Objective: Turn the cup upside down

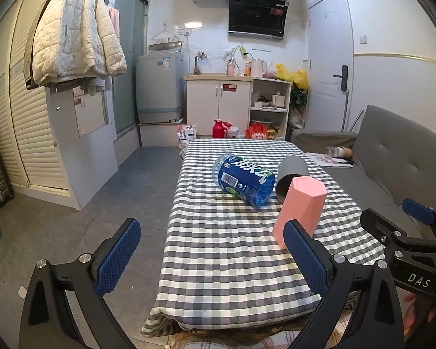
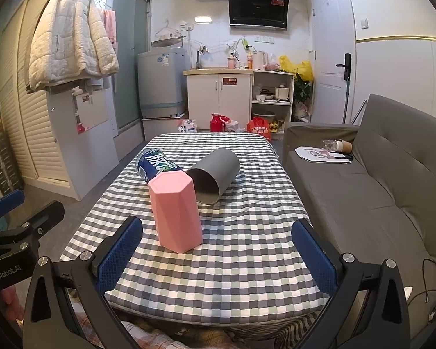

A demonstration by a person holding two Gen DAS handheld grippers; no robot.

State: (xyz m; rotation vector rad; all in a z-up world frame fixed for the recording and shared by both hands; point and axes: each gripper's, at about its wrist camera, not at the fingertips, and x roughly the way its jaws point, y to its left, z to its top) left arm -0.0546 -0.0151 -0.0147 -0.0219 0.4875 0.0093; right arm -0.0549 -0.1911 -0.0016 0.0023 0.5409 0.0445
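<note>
A pink faceted cup (image 2: 175, 210) stands on the checked tablecloth (image 2: 232, 261) with its closed flat end up; it also shows in the left wrist view (image 1: 300, 208). A grey cup (image 2: 215, 174) lies on its side behind it, mouth toward me, also in the left wrist view (image 1: 290, 174). My right gripper (image 2: 218, 254) is open and empty, just short of the pink cup. My left gripper (image 1: 215, 257) is open and empty over the table's near left part. The right gripper (image 1: 404, 226) shows at the right edge of the left wrist view.
A blue-labelled plastic bottle (image 1: 244, 179) lies on its side left of the grey cup. A grey sofa (image 2: 363, 192) runs along the table's right side. Cabinets (image 2: 218, 101) and a washing machine (image 2: 162, 84) stand at the far wall.
</note>
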